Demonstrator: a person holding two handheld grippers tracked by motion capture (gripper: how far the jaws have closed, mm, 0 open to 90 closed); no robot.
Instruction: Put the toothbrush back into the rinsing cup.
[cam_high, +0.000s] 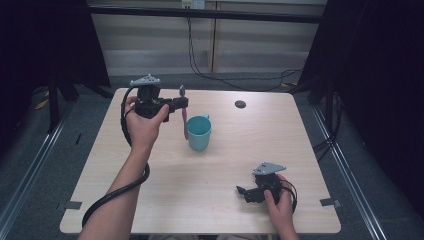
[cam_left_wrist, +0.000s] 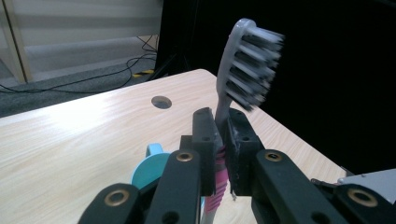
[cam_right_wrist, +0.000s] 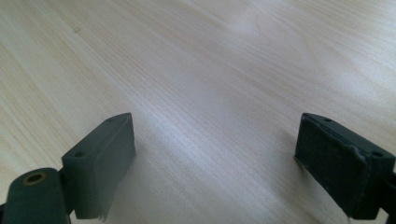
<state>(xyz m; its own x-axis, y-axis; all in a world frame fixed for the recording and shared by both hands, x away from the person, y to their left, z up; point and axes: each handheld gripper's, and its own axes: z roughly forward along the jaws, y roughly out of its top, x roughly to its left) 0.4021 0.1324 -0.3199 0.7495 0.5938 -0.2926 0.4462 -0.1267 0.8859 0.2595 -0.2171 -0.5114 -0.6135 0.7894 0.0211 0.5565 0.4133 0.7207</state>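
My left gripper (cam_high: 182, 103) is held above the table's far left, shut on a toothbrush (cam_high: 184, 120). The toothbrush (cam_left_wrist: 243, 70) stands upright between the jaws, grey bristled head up, pink handle hanging down. Its lower end hangs just left of a teal mug (cam_high: 199, 132) in the high view. In the left gripper view the mug's rim (cam_left_wrist: 149, 168) shows just below and behind the jaws. My right gripper (cam_high: 242, 192) rests low near the table's front right, open, with bare wood between its pads (cam_right_wrist: 100, 163).
The light wooden table (cam_high: 165, 185) has a round dark hole (cam_high: 240, 104) at the far right. Black cables (cam_high: 220, 77) lie on the floor behind the table. Dark curtains flank both sides.
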